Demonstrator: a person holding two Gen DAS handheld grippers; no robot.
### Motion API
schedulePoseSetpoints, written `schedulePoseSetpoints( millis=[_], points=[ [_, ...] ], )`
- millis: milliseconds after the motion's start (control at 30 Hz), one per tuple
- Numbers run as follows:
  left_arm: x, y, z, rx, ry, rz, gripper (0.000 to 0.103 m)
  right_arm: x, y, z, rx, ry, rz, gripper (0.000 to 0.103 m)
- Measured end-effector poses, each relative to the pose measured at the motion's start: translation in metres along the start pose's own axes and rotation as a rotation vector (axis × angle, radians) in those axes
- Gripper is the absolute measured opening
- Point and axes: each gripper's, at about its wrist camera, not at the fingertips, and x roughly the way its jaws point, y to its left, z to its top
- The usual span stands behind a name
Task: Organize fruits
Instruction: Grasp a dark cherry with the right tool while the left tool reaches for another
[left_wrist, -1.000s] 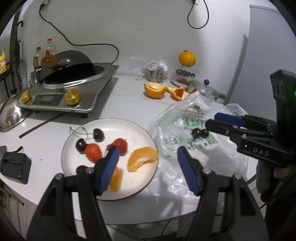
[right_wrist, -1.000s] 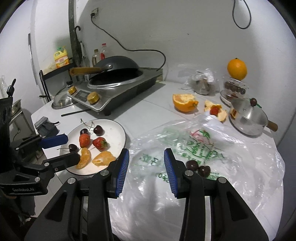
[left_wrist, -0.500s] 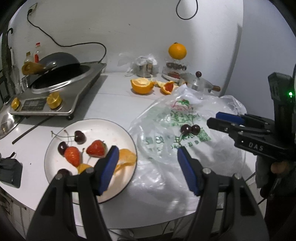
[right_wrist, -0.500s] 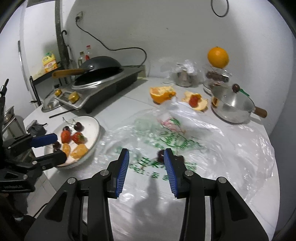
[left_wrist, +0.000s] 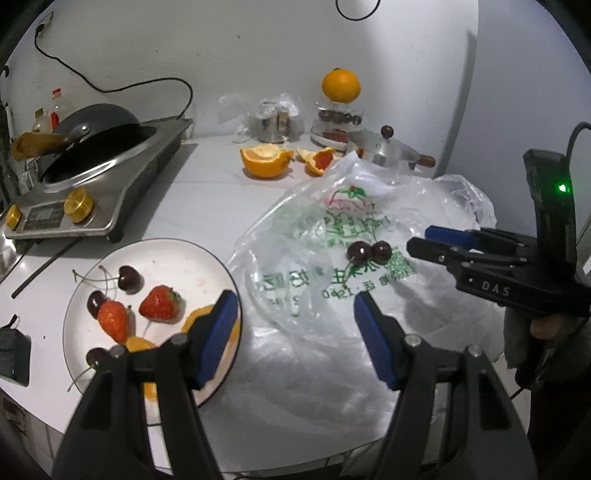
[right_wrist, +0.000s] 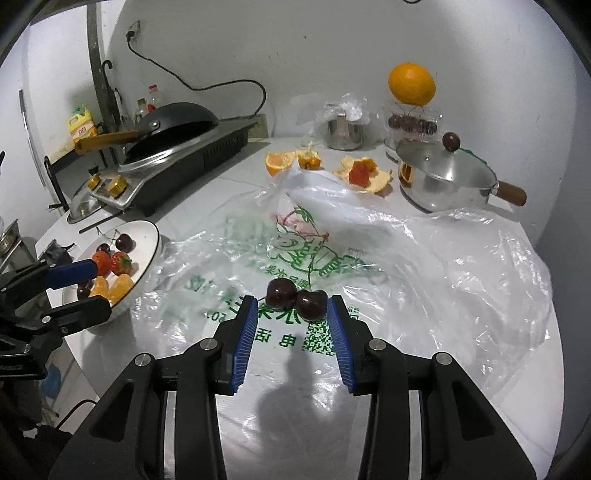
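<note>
Right tool (right_wrist: 291, 314): level and low, blue pads spread, pair of dark red cherries (right_wrist: 297, 297) just past its tips, unheld.
Left tool (left_wrist: 295, 325): spread wide, empty, above the crinkled clear plastic bag (left_wrist: 332, 258).

Dark red cherries (right_wrist: 296, 297), green-printed bag (right_wrist: 306, 254)

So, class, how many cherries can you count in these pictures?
5: two joined cherries on the plastic bag by the right gripper, and three on the plate at. Fruit or the left gripper may hide others.
</note>
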Motion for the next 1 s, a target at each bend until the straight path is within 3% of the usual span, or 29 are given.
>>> schedulePoseSetpoints(
  millis=[167,867,1000],
  points=[
    [0.007,-0.005,0.004,0.028,0.001,0.022,0.067,0.015,-0.007,0.001,0.000,0.028,0.005,0.041],
    [0.061,-0.019,0.018,0.024,0.051,-0.006,0.067,0.065,-0.017,0.006,-0.056,0.132,0.040,0.041],
    [0.068,-0.024,0.019,0.030,0.060,-0.001,0.067,0.066,-0.018,0.007,-0.065,0.131,0.054,0.031]
  ],
)
